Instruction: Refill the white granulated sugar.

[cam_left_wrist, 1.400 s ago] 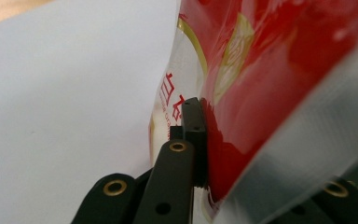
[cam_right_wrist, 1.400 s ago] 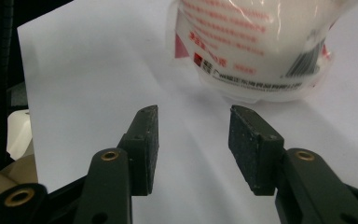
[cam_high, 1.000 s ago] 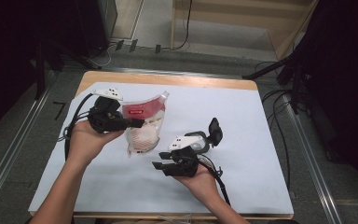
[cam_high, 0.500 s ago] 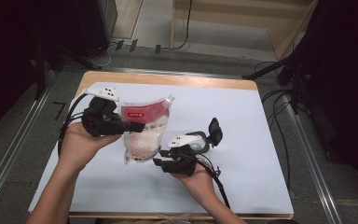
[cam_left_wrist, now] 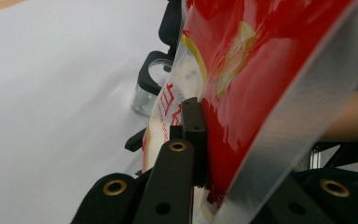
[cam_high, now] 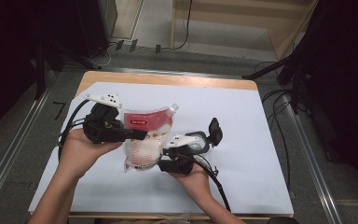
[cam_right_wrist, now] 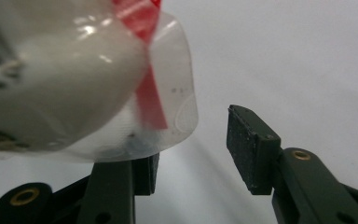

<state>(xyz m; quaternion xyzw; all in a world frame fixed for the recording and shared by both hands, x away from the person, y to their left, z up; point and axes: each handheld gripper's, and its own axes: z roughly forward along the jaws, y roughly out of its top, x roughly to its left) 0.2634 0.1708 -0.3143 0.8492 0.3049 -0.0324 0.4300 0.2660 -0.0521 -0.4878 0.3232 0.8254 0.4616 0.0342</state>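
**Spouted pouch gripped by the left tongs and lifted; right tongs not yet closed on it**

The pouch [cam_high: 145, 140], a clear-and-red spouted refill bag with white contents, is found held above the table's white cover [cam_high: 242, 116], near the middle of its left half. The left gripper [cam_high: 137, 135] is seen clamped on the red upper part of the pouch; in the left gripper view the jaws are pressed tight onto the film [cam_left_wrist: 261, 70]. The pick-up is therefore judged done.

The right gripper [cam_high: 164, 161] is positioned at the pouch's lower right edge. Its jaws have just been opening a little and stand partly apart: in the right gripper view the bulging bottom corner [cam_right_wrist: 98, 84] lies over one jaw, while the other pad [cam_right_wrist: 251, 144] stands apart from it. No second grip is made. What is left is judged to be the closing of the right tongs on the bottom and whatever handling follows.

The cover is noted as plain and smooth, laid over a wooden table top [cam_high: 168, 79] whose far edge is exposed. Beyond it, a grey floor with cables [cam_high: 135, 46], dark equipment at both sides and a light wooden frame [cam_high: 242, 28] are observed.
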